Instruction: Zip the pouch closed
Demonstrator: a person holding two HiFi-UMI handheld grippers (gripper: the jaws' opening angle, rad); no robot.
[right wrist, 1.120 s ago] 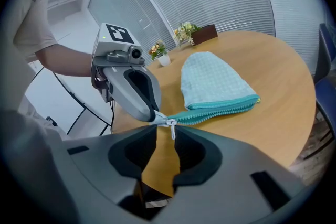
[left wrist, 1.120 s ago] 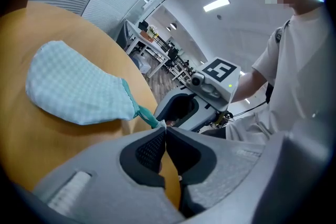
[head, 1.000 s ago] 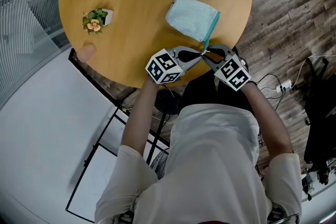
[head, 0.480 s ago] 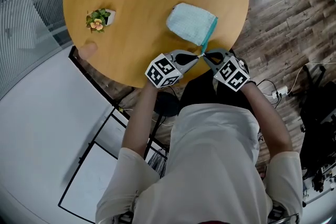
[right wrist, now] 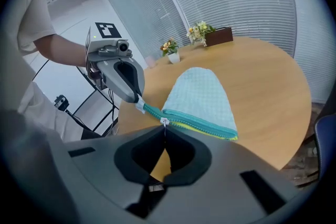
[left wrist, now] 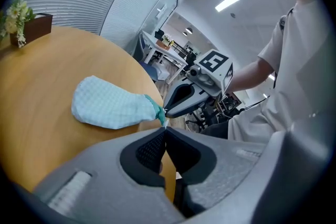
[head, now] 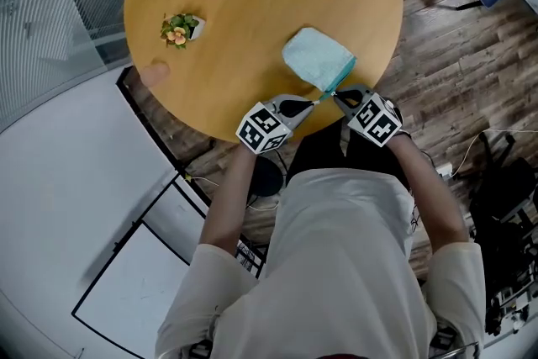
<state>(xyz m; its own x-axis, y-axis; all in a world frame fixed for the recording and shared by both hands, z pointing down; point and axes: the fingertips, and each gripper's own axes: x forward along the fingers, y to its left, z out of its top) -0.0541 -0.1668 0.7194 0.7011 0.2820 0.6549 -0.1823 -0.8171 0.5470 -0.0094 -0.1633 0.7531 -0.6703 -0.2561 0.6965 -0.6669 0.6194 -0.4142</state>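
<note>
The pale blue pouch (head: 318, 59) lay near the right edge of the round bench (head: 235, 13), just above frame centre. The left gripper (head: 314, 100) had its jaws clenched on the end tab (right wrist: 139, 106) of the zip, and the right gripper (head: 337, 94) had its jaws pinched together on the zip pull (right wrist: 165, 122)

The light is bright and even; it comes from ceiling lamps (left wrist: 227, 2) and from windows with blinds (right wrist: 236, 0). Shadows on the table (head: 252, 13) are soft. Both gripper views bend strongly towards dark, rounded edges.
</note>
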